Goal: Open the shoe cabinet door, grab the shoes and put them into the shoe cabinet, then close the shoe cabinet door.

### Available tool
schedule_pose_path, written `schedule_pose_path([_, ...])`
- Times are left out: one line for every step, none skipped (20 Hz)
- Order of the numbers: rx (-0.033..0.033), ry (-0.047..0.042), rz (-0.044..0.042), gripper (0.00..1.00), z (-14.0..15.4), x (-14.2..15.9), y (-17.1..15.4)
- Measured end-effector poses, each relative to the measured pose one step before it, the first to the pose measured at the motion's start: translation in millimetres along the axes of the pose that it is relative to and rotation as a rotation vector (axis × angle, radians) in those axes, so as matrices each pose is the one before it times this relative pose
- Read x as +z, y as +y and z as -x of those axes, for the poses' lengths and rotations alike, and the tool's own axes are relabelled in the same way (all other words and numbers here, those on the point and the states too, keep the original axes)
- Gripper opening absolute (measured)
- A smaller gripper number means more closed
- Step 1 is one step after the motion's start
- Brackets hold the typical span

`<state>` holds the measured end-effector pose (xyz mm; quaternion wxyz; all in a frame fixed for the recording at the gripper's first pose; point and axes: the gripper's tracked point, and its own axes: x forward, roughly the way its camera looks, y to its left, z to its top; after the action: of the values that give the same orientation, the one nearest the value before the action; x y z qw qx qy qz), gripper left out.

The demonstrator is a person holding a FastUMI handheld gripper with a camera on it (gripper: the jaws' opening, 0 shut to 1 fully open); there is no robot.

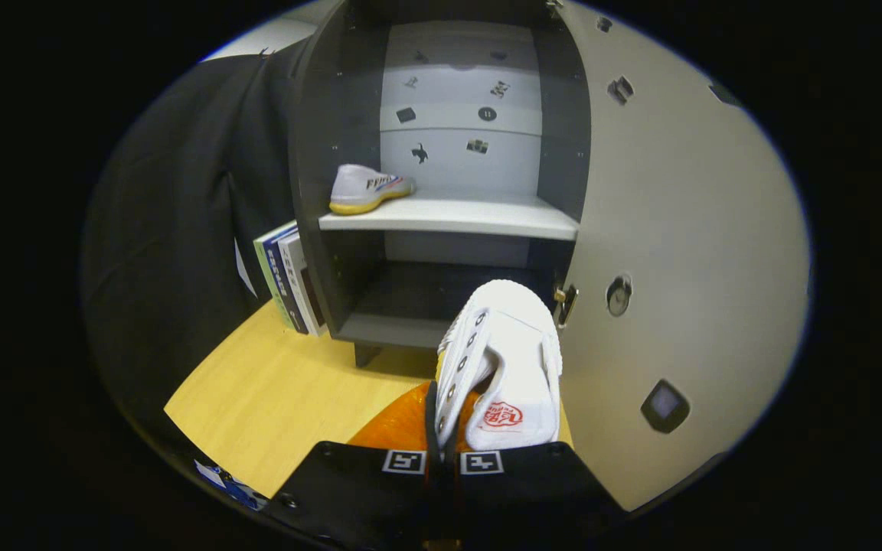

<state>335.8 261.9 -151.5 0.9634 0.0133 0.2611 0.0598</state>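
My gripper (441,428) is shut on the side wall of a white canvas shoe (504,360), which hangs toe-forward just ahead of the fingers, raised above the wooden table. Its toe points at the lower compartment of the dark shoe cabinet (311,153). The cabinet stands open, its grey door (678,229) swung wide to the right of the shoe. A second white shoe (368,188) with a yellow sole lies on the left end of the cabinet's middle shelf (472,218).
Several upright books (288,279) lean against the cabinet's left side. The light wooden table (272,398) spreads in front of the cabinet. Black cloth hangs to the left. The open door stands very close on the right of the held shoe.
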Motion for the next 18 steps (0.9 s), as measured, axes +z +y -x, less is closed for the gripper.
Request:
schedule_pose_path([0.00203,-0.02064,0.00086,0.02,0.00,17.60,0.15])
schedule_pose_path([0.00138,-0.02418,0.00189,0.02,-0.14,18.70,-0.25])
schedule_pose_path([-0.00091,-0.02115,0.00220,0.02,-1.74,18.06,-1.15])
schedule_pose_path([0.00038,-0.01824,-0.00022,0.02,-1.85,16.14,-1.20])
schedule_pose_path([0.00096,-0.01711,-0.00288,0.02,-0.20,18.44,-2.61])
schedule_pose_path([0.00102,-0.01384,-0.00510,0.02,2.89,16.38,-4.02])
schedule_pose_path([-0.00033,-0.01571,-0.00712,0.02,-1.91,15.00,-1.20])
schedule_pose_path([-0.00058,-0.01744,-0.00366,0.02,-8.66,16.29,-0.36])
schedule_pose_path([-0.00199,-0.01425,0.00366,0.02,-6.55,13.83,-0.72])
schedule_pose_path([-0.00336,-0.01027,0.00739,0.02,-6.73,10.03,-1.27])
schedule_pose_path([-0.00595,-0.01114,0.00426,0.02,-6.97,11.51,-1.43])
schedule_pose_path([-0.00474,-0.01090,-0.00121,0.02,-8.54,12.95,-2.06])
schedule_pose_path([-0.00496,-0.01153,-0.00662,0.02,-9.95,11.93,-2.22])
schedule_pose_path([-0.00429,-0.00694,-0.00480,0.02,-11.59,9.31,0.61])
schedule_pose_path([-0.00354,-0.00233,-0.00062,0.02,-9.96,7.55,-1.01])
schedule_pose_path([-0.00181,-0.00012,0.00271,0.02,-7.94,6.74,-0.84])
schedule_pose_path([-0.00093,-0.00179,0.00362,0.02,-8.76,7.52,-0.63])
schedule_pose_path([-0.00118,-0.00029,0.00318,0.02,-9.73,5.75,-0.92])
